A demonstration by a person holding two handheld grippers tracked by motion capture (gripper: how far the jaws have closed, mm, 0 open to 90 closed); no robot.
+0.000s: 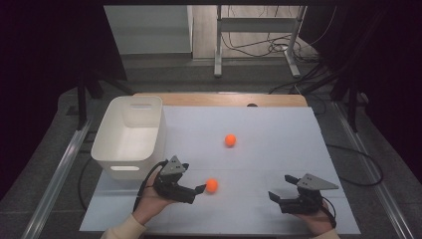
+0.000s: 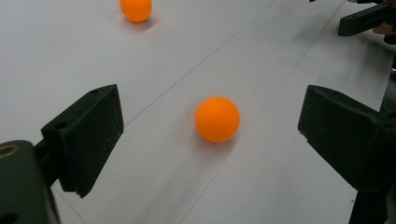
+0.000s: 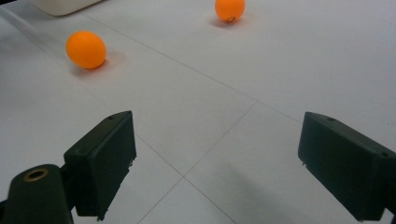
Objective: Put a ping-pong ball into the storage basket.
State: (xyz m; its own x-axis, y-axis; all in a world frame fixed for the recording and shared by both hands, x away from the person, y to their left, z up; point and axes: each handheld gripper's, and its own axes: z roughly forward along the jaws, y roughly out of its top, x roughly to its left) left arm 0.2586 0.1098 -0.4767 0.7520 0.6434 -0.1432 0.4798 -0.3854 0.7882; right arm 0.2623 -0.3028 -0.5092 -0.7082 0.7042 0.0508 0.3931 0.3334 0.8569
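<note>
The left tongs (image 1: 199, 189) stand wide open, jaws spread to either side of the near orange ball (image 2: 217, 119), which sits on the bench (image 1: 278, 149) between them but just ahead of the pads, touching neither. In the high view that ball (image 1: 212, 185) lies just beyond the jaw tips, so the grasp looks lined up but not yet made. The right tongs (image 1: 275, 198) are also open and hold nothing; they hover low over bare bench surface, well apart from both balls. Farther out, toward the middle of the bench, rests the far orange ball (image 1: 230, 140), untouched. At the left edge stands the white bin (image 1: 107, 144), and what shows of its inside holds no ball. Judging from this, the work of putting the balls into the bin is at its start: nothing is delivered, the first ball is about to be gripped, and then both balls must be lifted and carried over.
</note>
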